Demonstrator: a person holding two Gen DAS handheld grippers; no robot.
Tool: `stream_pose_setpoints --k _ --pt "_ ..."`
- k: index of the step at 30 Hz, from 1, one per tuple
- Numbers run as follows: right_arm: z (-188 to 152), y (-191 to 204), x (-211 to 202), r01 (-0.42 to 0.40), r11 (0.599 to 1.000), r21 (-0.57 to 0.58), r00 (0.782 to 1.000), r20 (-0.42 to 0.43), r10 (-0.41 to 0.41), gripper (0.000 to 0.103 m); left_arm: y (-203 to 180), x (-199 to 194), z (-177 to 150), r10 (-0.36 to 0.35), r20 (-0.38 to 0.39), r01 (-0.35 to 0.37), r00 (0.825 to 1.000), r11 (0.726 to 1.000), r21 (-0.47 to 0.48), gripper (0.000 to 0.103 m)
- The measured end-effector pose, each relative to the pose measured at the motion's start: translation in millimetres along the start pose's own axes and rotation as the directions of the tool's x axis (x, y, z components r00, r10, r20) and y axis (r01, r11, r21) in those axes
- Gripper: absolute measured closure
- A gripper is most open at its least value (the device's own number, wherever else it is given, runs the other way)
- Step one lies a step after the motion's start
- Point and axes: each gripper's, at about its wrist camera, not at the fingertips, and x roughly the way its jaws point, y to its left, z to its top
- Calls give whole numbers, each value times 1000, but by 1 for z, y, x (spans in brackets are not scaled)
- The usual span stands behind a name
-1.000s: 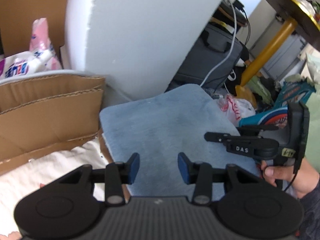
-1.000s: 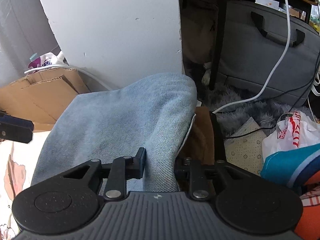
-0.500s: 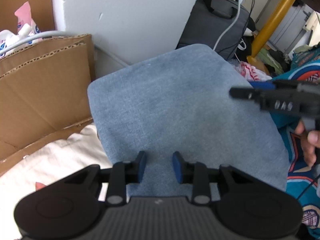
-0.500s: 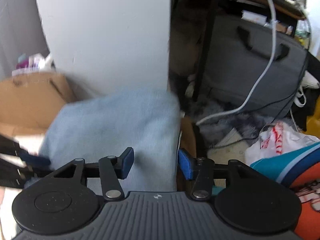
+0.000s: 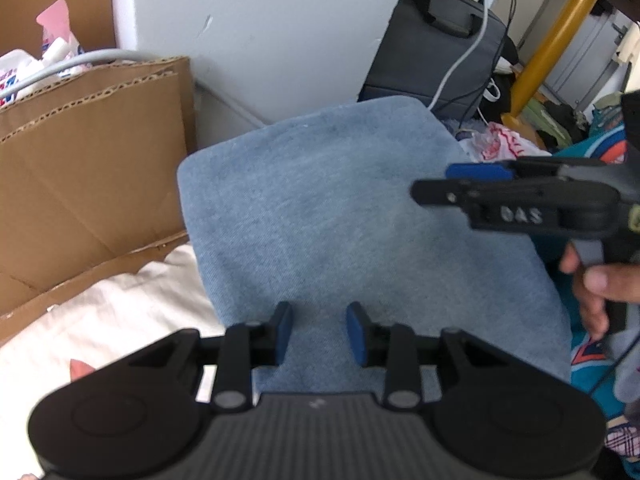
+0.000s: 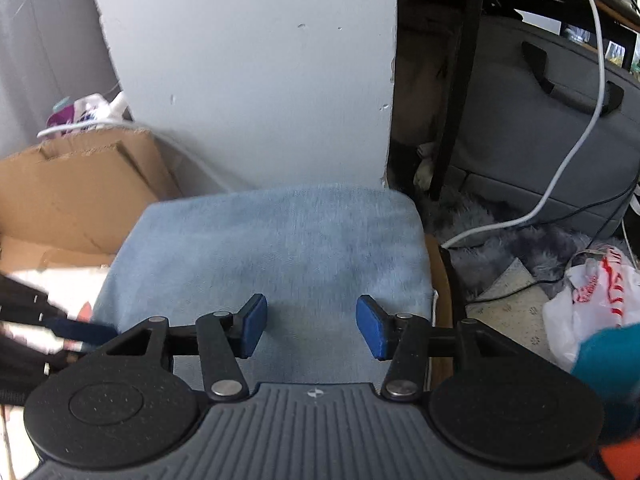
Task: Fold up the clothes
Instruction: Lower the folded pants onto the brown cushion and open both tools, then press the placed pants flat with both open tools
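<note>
A cardboard box (image 5: 80, 160) stands at the far left, hard against a white wall panel (image 5: 280, 20), as a folded blue denim garment (image 5: 340, 220) lies flat on the cream bedding (image 5: 100, 312) that carries it, one edge beside the box and the far fold close under the wall. The left hand-held gripper (image 5: 319, 334) hovers low over the garment's near edge with its blue pads parted and nothing between them. To the right, the right hand-held gripper (image 6: 312, 327) is likewise spread wide and empty above the same near edge; seen from the left wrist camera it reaches in sideways over the garment's right border, a bare hand (image 5: 596, 284) on its trigger. Further right, off the bedding, a grey bag (image 6: 540, 120), a white cable (image 6: 580, 128) and a white plastic bag (image 6: 592, 300) crowd the floor. The denim appears already doubled into a tidy rectangle, so this looks like the pause between folds, or a release after one. The next move probably calls for both grippers to close on the near corners together and carry them evenly toward the far fold, keeping the layers aligned so the thick cloth does not slide or bunch.
</note>
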Motion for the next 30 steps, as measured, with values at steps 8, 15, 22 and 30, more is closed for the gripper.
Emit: stream_pose_setpoints --k 8,15,22,30 --pt "20 4 22 -2 1000 -6 1000 17 2 40 9 0 -1 -16 16 18 1000 993 -115 69" --pt "15 10 4 11 998 -58 1000 11 -11 41 15 -7 5 -9 54 19 998 984 -178 80" --pt "-7 10 -34 -25 999 -26 999 23 25 41 0 -20 9 -9 110 16 994 997 -71 77" --pt "-70 21 -59 -56 996 -72 998 -12 55 41 -20 -9 -30 -36 86 33 996 999 38 76"
